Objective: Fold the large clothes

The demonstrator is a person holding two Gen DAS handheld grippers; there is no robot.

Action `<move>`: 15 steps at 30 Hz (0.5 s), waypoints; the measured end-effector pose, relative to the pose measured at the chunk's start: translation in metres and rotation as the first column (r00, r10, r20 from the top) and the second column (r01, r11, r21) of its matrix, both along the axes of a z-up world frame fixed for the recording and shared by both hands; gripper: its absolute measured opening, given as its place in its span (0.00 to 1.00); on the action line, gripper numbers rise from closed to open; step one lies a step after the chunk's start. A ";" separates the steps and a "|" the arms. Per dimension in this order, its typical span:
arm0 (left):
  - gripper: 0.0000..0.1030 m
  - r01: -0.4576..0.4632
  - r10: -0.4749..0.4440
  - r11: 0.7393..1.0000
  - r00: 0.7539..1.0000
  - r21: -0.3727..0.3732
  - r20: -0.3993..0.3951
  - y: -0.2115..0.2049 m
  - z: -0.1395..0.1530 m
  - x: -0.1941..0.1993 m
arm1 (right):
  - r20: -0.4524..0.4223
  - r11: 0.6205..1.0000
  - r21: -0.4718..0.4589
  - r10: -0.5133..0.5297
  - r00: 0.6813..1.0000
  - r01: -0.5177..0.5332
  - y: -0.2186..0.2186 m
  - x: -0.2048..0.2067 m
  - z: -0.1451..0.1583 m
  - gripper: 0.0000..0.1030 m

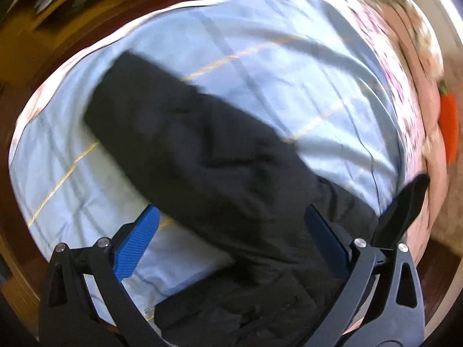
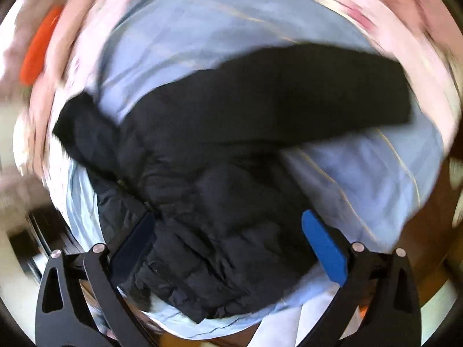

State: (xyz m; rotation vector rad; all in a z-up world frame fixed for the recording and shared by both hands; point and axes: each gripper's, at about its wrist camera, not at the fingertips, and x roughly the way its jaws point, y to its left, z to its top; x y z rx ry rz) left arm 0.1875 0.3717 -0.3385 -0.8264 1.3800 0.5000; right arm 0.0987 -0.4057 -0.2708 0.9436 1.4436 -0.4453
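A black quilted jacket (image 1: 220, 167) lies on a light blue bed sheet (image 1: 260, 57) with thin yellow stripes. In the left wrist view one sleeve stretches up to the left, and the body bunches between and below my fingers. My left gripper (image 1: 231, 228) hovers open over it, blue pads wide apart and nothing held. In the right wrist view the jacket (image 2: 220, 190) spreads across the middle, one sleeve reaching right, another end at the left. My right gripper (image 2: 228, 237) is open above the jacket's body. Both views are blurred by motion.
A pink floral cover (image 1: 396, 92) borders the sheet (image 2: 173, 29). An orange carrot-shaped toy (image 1: 450, 124) lies beyond it and shows as the orange toy (image 2: 37, 55) at the right wrist view's upper left. Dark wooden floor and furniture (image 1: 58, 8) ring the bed.
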 end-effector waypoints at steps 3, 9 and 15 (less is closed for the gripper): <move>0.98 0.102 -0.102 0.994 0.995 0.040 -0.001 -0.029 -0.001 0.026 | 0.050 0.986 0.000 0.165 0.985 -0.165 0.025 0.087 -0.016 0.99; 0.98 0.162 -0.149 0.972 0.985 0.171 -0.088 -0.049 -0.025 0.023 | -0.045 0.926 -0.106 0.360 0.932 -0.363 0.072 0.228 -0.064 0.99; 0.98 -0.315 0.315 0.949 0.937 0.025 -0.150 0.047 -0.072 -0.059 | -0.006 0.890 -0.041 0.454 0.891 -0.454 0.127 0.231 -0.086 0.99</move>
